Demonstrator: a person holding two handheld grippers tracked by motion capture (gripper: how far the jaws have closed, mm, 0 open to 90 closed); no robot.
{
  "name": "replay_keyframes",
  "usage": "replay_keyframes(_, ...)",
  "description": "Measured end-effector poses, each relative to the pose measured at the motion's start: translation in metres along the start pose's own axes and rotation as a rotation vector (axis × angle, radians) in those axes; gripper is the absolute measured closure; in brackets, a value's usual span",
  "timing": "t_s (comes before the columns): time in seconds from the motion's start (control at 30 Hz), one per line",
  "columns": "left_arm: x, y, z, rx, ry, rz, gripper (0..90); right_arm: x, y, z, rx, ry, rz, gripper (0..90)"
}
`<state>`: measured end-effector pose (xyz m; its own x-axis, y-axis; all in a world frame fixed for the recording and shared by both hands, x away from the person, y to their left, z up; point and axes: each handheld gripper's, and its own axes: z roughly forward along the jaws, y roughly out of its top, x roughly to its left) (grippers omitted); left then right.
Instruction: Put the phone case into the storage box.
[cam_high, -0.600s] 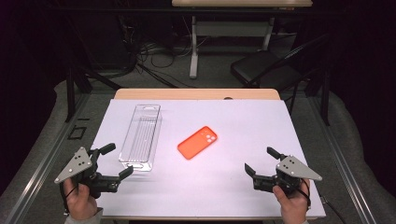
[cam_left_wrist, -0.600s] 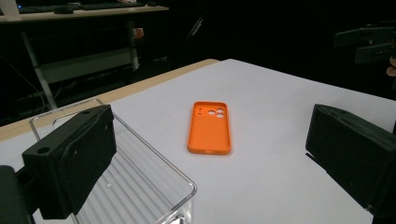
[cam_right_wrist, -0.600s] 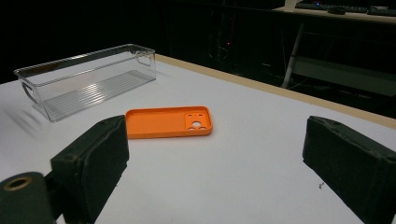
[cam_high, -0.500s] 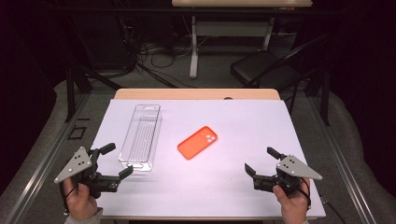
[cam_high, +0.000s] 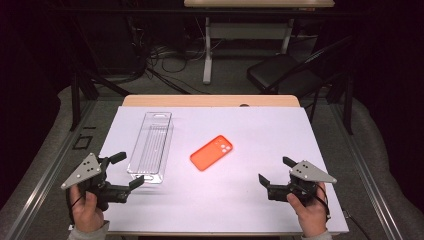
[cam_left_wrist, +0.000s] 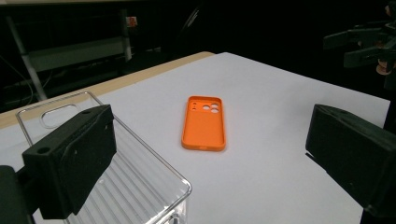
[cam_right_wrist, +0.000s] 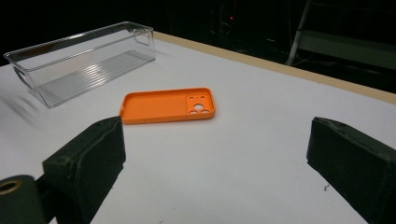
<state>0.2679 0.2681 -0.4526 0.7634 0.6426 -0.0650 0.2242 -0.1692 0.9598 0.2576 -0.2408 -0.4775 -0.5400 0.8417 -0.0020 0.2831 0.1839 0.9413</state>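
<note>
Surface: white sheet laid over a wooden top, whose bare strip showed along the far edge.
Phone case: orange, lying flat near the middle of the surface, open side up, camera cut-outs at its far right end in the high view. It touched neither gripper nor the bin.
Clear plastic bin: long, narrow, ribbed on the floor, standing upright to the left of the phone case and apart from it, its long axis running away from the person. Nothing was seen inside it.
Left gripper: held in the person's left hand at the near left corner of the surface. Jaws spread wide, released, nothing between them. The far jaw stood just beside the near end of the bin; contact could not be determined. In the left gripper view the phone case lay ahead between the jaws, well off.
Right gripper: held in the person's right hand at the near right of the surface. Jaws spread wide, released, grasping nothing. In the right gripper view the phone case lay ahead, with the bin beyond it.
</note>
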Motion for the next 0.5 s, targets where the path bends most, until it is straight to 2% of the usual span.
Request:
replay_keyframes(0.13, 0.002, 0.010, 0.009, 0.014, -0.009, -0.005, 1.7, 0.000, 0.006, 0.003, 0.017, 0.019, 0.008, 0.0)
replay_keyframes(0.27, 0.004, 0.021, 0.020, 0.012, -0.026, -0.034, 1.7, 0.001, 0.011, 0.008, 0.031, 0.034, -0.010, 0.0)
replay_keyframes(0.4, 0.005, 0.035, 0.031, 0.010, -0.049, -0.030, 1.7, -0.001, 0.019, 0.013, 0.040, 0.038, 0.006, 0.0)
replay_keyframes(0.5, 0.005, 0.043, 0.038, 0.030, -0.065, -0.021, 1.7, -0.002, 0.025, 0.016, 0.045, 0.038, 0.015, 0.0)
